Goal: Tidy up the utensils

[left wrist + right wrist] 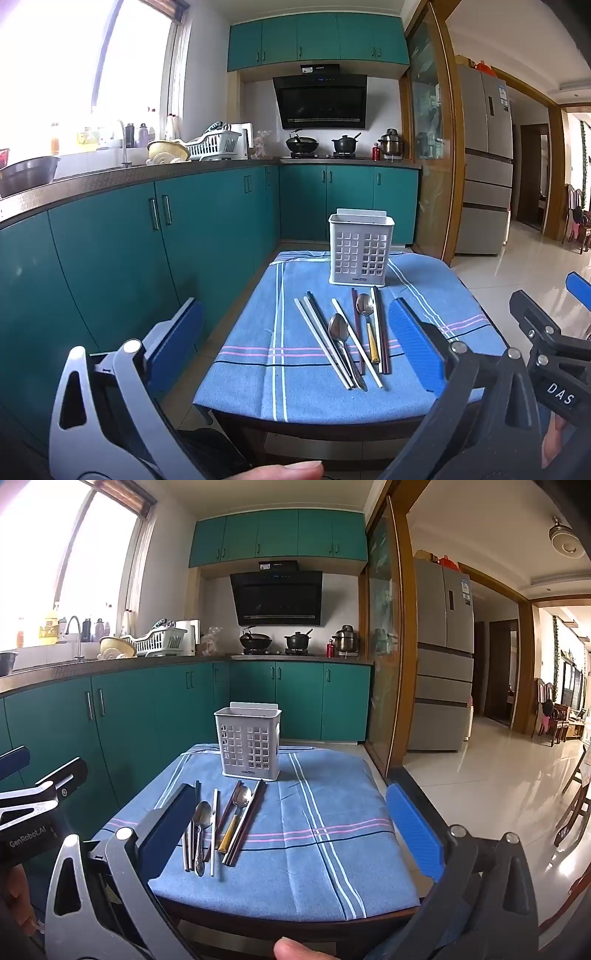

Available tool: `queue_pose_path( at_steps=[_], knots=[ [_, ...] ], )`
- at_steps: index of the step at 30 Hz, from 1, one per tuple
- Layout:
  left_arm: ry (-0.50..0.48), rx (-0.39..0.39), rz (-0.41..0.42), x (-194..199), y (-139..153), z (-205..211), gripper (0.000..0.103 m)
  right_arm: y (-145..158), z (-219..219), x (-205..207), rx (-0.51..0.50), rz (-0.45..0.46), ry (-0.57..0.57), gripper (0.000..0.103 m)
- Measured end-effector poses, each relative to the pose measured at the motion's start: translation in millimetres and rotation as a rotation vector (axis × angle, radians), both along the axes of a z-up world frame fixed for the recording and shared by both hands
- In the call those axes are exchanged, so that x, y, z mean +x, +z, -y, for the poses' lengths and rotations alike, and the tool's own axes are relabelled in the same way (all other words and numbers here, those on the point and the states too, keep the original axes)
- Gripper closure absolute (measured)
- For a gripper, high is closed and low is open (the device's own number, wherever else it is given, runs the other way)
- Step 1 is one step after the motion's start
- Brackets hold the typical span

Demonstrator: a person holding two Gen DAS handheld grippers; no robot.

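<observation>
Both grippers hover at the near edge of the small table, jaws spread wide with nothing in them. The left gripper (295, 339) frames the utensils (351, 336) (two spoons and several chopsticks) lying loose on the blue cloth (295, 391). The right gripper (291, 819) sits beside them. The white holder (361, 252) stands upright just beyond.

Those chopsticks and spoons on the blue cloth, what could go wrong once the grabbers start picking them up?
The chopsticks and spoons lie bunched and crossing, so closing on one may drag its neighbours along. They lie flat on the soft blue cloth, which could bunch up under the fingertips. The white holder looks light and stands near the far edge, so a clumsy drop might tip or push it. Both grippers are open and empty.
</observation>
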State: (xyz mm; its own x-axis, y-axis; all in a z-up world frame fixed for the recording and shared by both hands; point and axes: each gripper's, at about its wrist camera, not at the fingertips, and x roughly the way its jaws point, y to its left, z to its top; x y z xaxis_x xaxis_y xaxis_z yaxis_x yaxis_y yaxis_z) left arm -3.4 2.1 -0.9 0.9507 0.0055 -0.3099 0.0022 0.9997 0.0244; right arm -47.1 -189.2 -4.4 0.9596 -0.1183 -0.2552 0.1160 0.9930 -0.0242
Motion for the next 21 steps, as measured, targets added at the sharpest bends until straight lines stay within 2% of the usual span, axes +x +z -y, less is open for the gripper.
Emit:
queue_pose_path(
  at_steps=[21],
  knots=[
    [-0.002,0.002,-0.001,0.3,0.8,4.1,0.004,-5.7,4.7,1.7,0.003,-0.003,-0.002,0.003]
  ],
)
